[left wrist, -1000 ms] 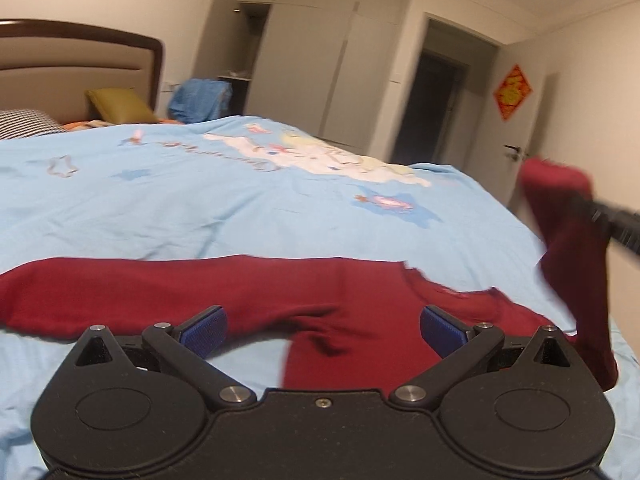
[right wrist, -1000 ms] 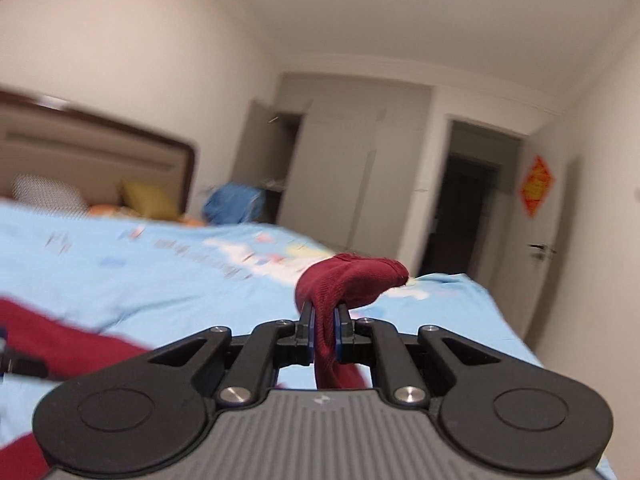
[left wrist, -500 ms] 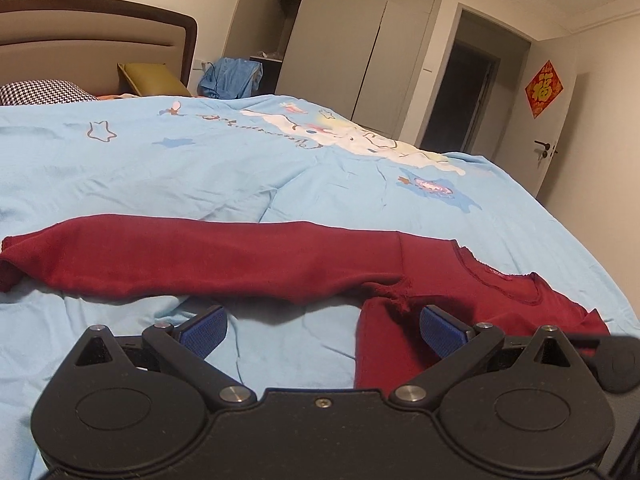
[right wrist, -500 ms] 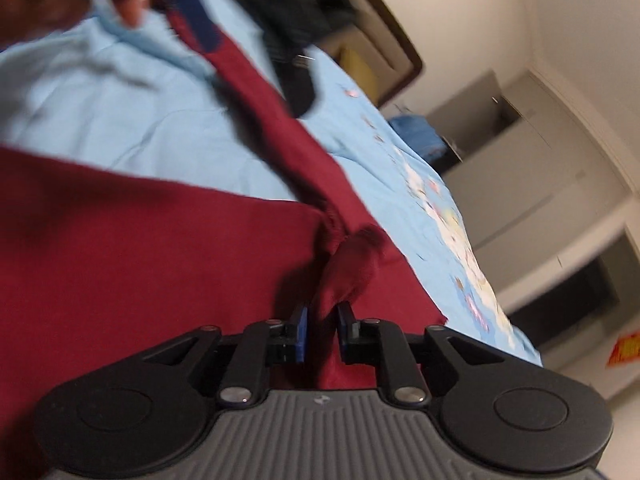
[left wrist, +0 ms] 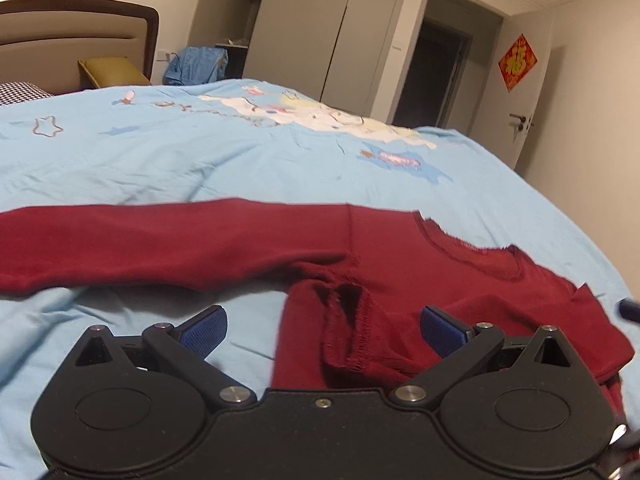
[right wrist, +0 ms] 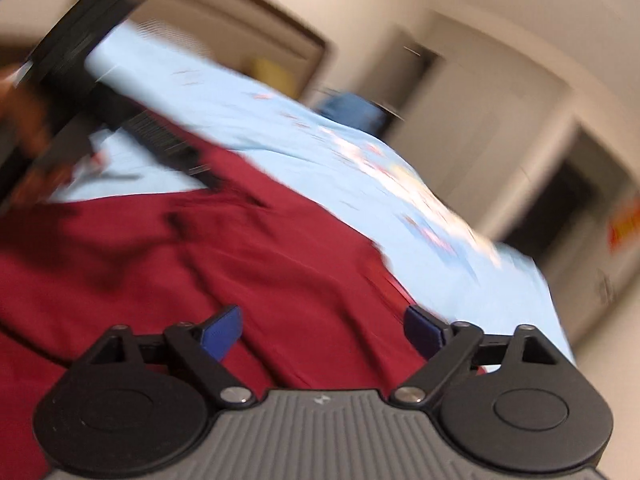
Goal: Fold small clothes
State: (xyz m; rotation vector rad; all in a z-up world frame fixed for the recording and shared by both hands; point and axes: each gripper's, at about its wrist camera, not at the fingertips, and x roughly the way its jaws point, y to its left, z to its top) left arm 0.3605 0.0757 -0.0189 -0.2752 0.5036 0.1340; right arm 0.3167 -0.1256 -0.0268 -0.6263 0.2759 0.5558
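A dark red long-sleeved top [left wrist: 392, 264] lies on the light blue bedspread [left wrist: 200, 152]. One sleeve [left wrist: 140, 244] stretches flat to the left; the other sleeve [left wrist: 344, 328] is folded over the body, cuff towards me. My left gripper [left wrist: 322, 326] is open just above that folded cuff, blue pads wide apart. In the blurred right wrist view my right gripper [right wrist: 322, 326] is open over the red top [right wrist: 240, 264], nothing between its fingers. The other gripper [right wrist: 92, 92] and a hand show blurred at upper left.
A brown headboard [left wrist: 76, 44], an olive pillow [left wrist: 112, 72] and a checked pillow [left wrist: 20, 92] sit at the bed's far end. Blue cloth [left wrist: 196, 65] lies beside grey wardrobes [left wrist: 320, 28]. A dark doorway [left wrist: 432, 76] and a door with a red decoration [left wrist: 517, 63] stand at right.
My right gripper let go of the red sleeve it carried over and opened wide; the sleeve now lies folded on the body. The left gripper stayed open and shifted slightly.
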